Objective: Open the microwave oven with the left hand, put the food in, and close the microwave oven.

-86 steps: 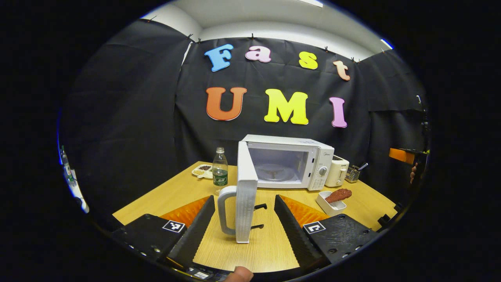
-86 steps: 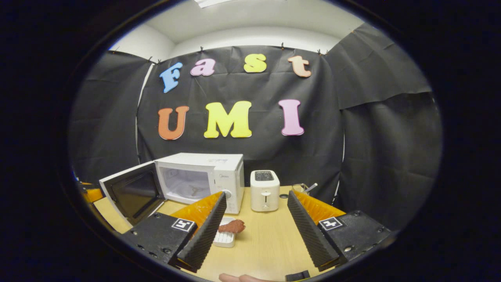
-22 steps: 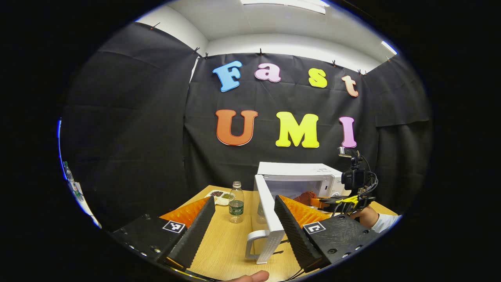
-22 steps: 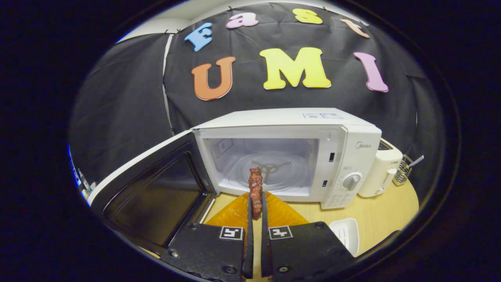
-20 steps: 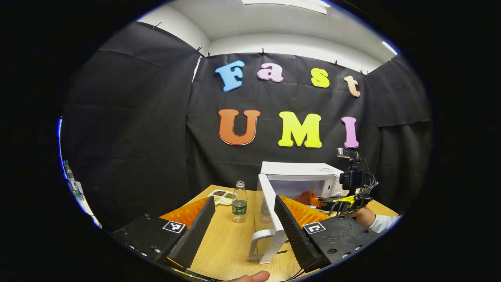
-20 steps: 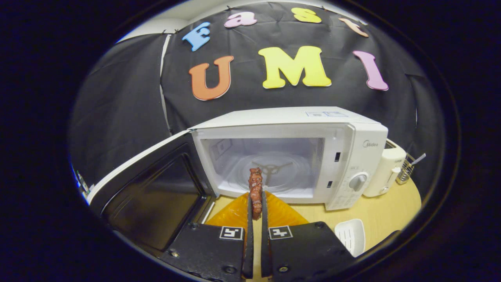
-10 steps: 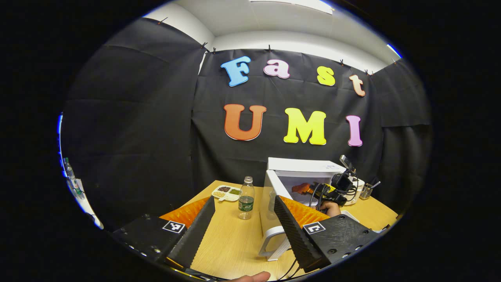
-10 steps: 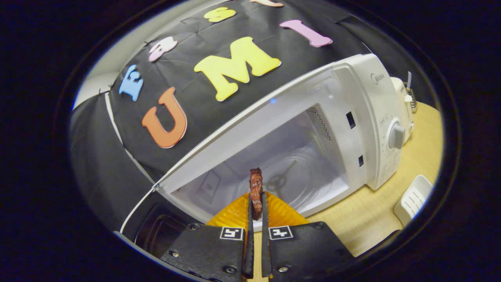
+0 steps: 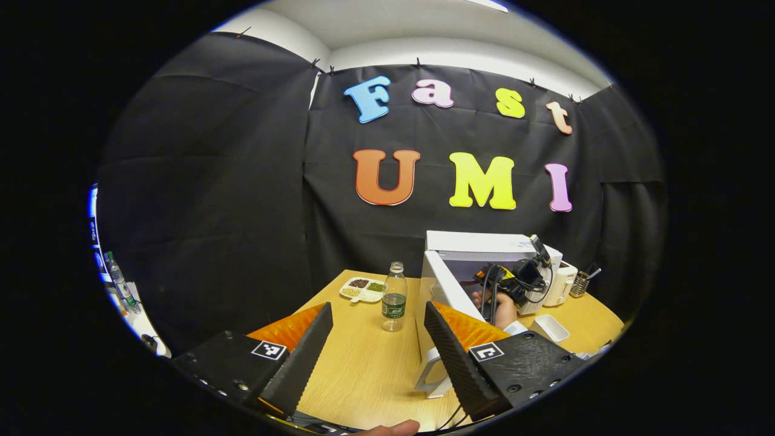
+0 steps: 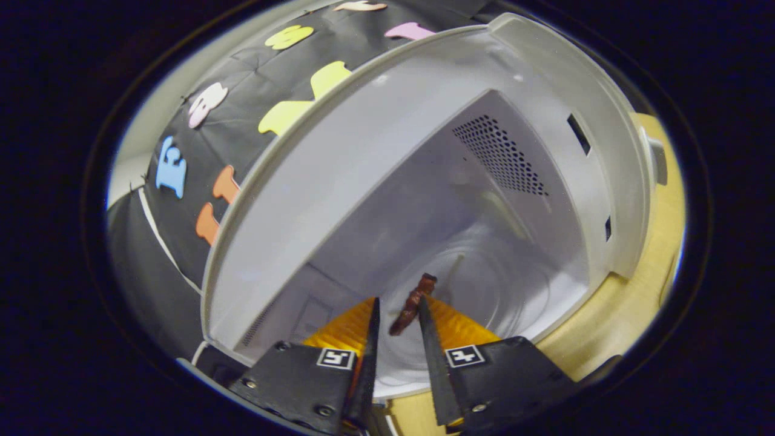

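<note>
In the left gripper view, a pale wooden table with a fine straight grain [image 9: 363, 363] fills the near floor of a booth hung with creased black cloth [image 9: 212, 181] under a white ceiling. The left gripper [image 9: 378, 351] hangs over the near table with its ribbed fingers [image 9: 303, 357] spread wide and nothing between them. Farther off stand a clear plastic bottle with a green label [image 9: 394, 297] and a white divided dish of grains [image 9: 362, 289]. To the right sits the boxy white microwave oven [image 9: 484, 245], its flat white door [image 9: 439, 303] swung out toward the camera. A hand [image 9: 502, 307] reaches the right gripper [image 9: 511, 281] into the cavity. A small white tray [image 9: 549, 327] lies near it, a cream toaster [image 9: 560, 283] beyond.

In the right gripper view, the right gripper [image 10: 396, 327] is inside the smooth grey-white cavity with its perforated side vent [image 10: 502, 160]. Its fingers are slightly parted; the lumpy reddish-brown piece of food [image 10: 412, 306] sits slanted between them, over the round glass turntable [image 10: 496, 284]. Whether both fingers press it, I cannot tell.
</note>
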